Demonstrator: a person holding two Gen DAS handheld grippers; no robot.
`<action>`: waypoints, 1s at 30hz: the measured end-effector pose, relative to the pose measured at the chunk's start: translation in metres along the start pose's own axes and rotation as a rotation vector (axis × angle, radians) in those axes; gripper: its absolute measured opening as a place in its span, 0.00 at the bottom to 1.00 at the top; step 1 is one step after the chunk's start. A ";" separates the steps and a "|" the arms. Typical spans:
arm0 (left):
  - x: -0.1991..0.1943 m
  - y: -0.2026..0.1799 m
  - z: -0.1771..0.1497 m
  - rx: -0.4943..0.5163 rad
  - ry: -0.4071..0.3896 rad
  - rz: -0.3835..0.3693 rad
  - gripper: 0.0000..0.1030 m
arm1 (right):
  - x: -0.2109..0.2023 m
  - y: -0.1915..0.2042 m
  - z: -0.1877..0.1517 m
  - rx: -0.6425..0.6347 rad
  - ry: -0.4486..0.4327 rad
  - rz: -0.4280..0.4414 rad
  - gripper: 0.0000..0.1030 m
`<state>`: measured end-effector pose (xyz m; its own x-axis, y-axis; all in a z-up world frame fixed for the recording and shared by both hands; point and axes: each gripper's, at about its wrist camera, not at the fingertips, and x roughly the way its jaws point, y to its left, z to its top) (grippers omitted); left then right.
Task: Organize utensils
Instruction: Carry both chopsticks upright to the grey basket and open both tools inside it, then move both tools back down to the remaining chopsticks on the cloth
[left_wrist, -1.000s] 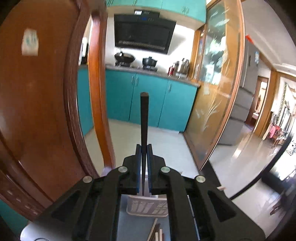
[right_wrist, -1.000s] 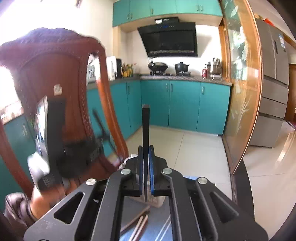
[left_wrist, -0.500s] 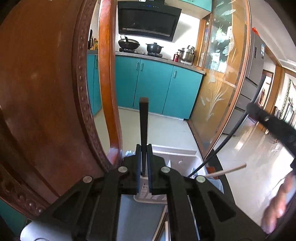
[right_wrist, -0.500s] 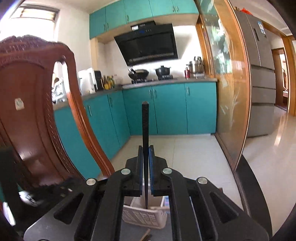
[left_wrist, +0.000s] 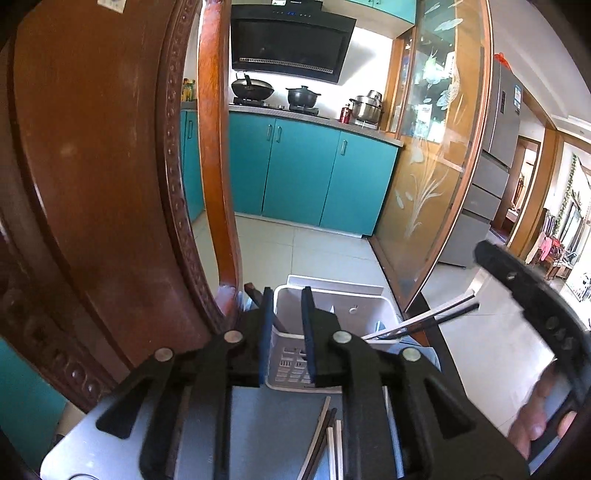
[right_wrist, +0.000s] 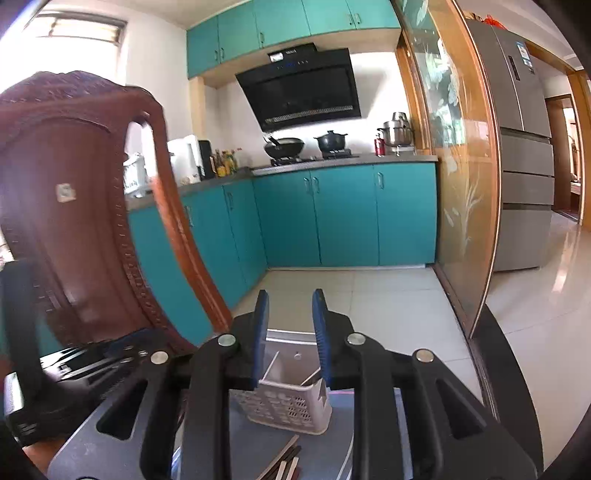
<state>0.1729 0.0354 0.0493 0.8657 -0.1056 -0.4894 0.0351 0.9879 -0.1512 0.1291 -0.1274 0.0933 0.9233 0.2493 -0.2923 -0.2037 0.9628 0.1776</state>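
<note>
Both your grippers, left and right, have just opened, dropping their dark chopsticks into the white basket at lower centre.

I see a white basket with a grid of small slots in its front wall, standing on a pale grey-blue table. My left gripper is black with blue pads, and so is my right gripper. Dark brown and white chopsticks lie on the table. The chair is reddish brown with a beaded carved edge. The cabinets are teal, and the range hood is black.
</note>
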 end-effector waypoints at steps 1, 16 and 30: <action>-0.002 -0.001 -0.001 0.007 -0.003 0.004 0.19 | -0.007 0.001 -0.002 -0.004 -0.003 0.012 0.24; 0.007 -0.011 -0.084 0.105 0.140 0.051 0.41 | 0.018 -0.011 -0.164 0.007 0.553 -0.005 0.39; -0.014 0.006 -0.135 0.156 0.232 0.108 0.54 | 0.053 0.022 -0.226 -0.061 0.767 -0.025 0.35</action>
<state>0.0936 0.0275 -0.0612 0.7320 -0.0040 -0.6812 0.0402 0.9985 0.0374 0.0996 -0.0696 -0.1307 0.4482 0.2086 -0.8692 -0.2239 0.9676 0.1168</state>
